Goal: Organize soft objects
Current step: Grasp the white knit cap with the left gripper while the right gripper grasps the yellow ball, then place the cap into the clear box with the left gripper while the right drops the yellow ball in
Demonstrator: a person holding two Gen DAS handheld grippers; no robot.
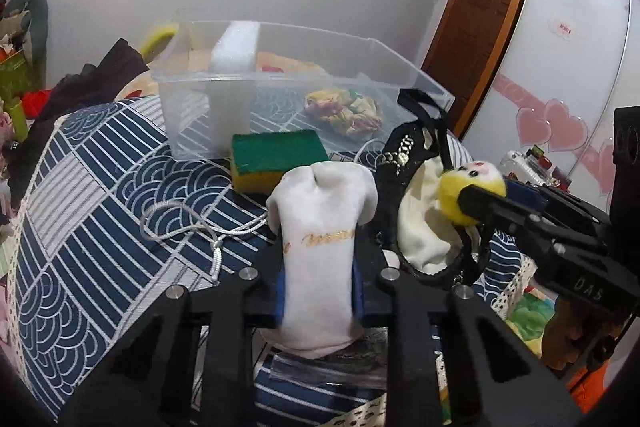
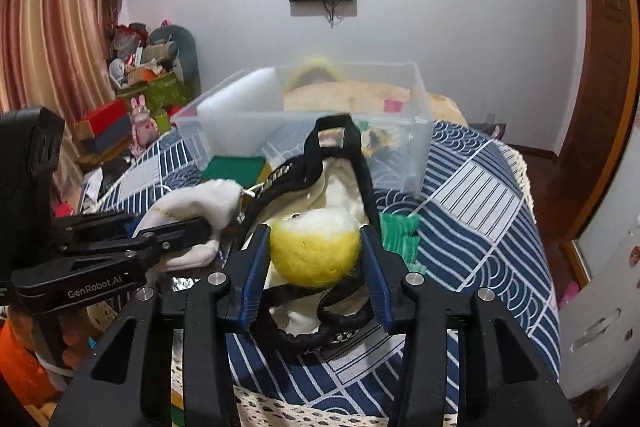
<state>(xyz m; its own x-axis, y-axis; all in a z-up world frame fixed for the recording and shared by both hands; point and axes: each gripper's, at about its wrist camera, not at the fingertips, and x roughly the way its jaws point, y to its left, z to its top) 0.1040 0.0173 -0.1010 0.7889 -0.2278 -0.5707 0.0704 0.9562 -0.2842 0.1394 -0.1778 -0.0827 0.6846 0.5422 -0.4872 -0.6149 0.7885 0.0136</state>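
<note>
My left gripper (image 1: 319,227) is shut on a white cloth pouch (image 1: 320,227), held upright above the table; it also shows in the right wrist view (image 2: 192,211). My right gripper (image 2: 316,247) is shut on a yellow plush ball (image 2: 316,247) with a small face (image 1: 472,183), just over a cream cloth with a black strap (image 2: 340,155). A clear plastic bin (image 1: 280,83) stands behind, holding a white foam block (image 1: 234,67) and a colourful fabric bundle (image 1: 344,111). A green-and-yellow sponge (image 1: 276,155) lies in front of the bin.
A white cord (image 1: 192,227) lies on the blue patterned tablecloth (image 1: 100,207). A second green sponge (image 2: 400,235) lies right of the cream cloth. Clutter and boxes (image 2: 132,99) stand at the far left; a wardrobe door (image 1: 560,47) is at the right.
</note>
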